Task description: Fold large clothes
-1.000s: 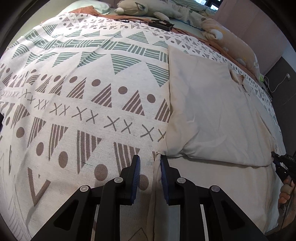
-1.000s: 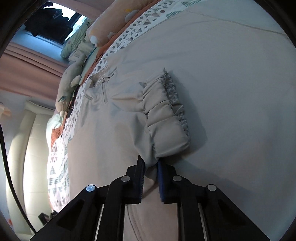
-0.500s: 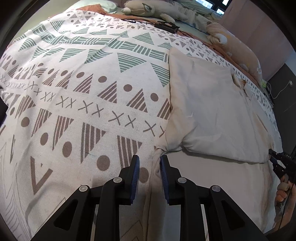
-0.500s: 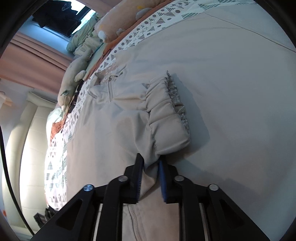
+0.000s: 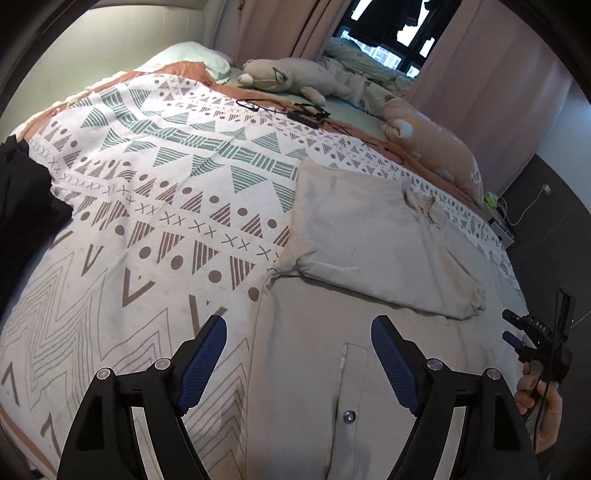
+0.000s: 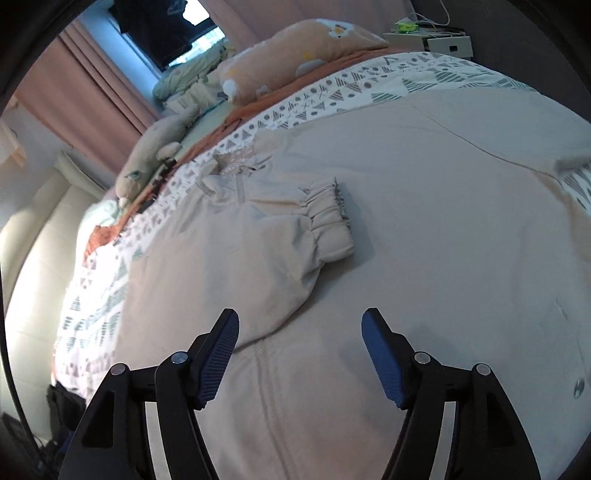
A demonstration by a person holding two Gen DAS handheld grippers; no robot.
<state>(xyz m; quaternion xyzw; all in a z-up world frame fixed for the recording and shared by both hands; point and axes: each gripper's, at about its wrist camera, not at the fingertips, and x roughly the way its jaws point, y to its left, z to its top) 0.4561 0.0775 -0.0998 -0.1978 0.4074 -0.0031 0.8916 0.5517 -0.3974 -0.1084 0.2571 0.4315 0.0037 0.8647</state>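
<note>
A bed (image 5: 110,277) fills both views, covered by a white spread (image 5: 177,177) printed with teal and brown triangles, dots and crosses. Across its right half lies the beige jacket (image 5: 314,350), spread flat, with one sleeve (image 5: 369,236) folded in over the body; its gathered elastic cuff (image 6: 328,218) rests on the chest panel, near the collar (image 6: 229,173). A zip line and a metal snap (image 5: 349,415) show on the front panel (just ahead of the left gripper).

Along the far edge of the bed lie two plush toys — a grey one (image 5: 288,75) and a peach one (image 5: 432,147) — with pink curtains (image 5: 280,29) and a window behind. A dark garment (image 5: 22,206) sits at the left edge of the bed.

The left gripper (image 5: 298,360) hovers over the jacket's left edge, its blue-padded fingers (image 5: 203,360) spread wide and gripping nothing. The right gripper (image 6: 299,354) hangs above the jacket just below the folded sleeve, fingers (image 6: 218,354) likewise released — no cloth between them. From the left wrist view, the right gripper (image 5: 517,334) appears at the far right, in the person's hand (image 5: 535,406).
</note>
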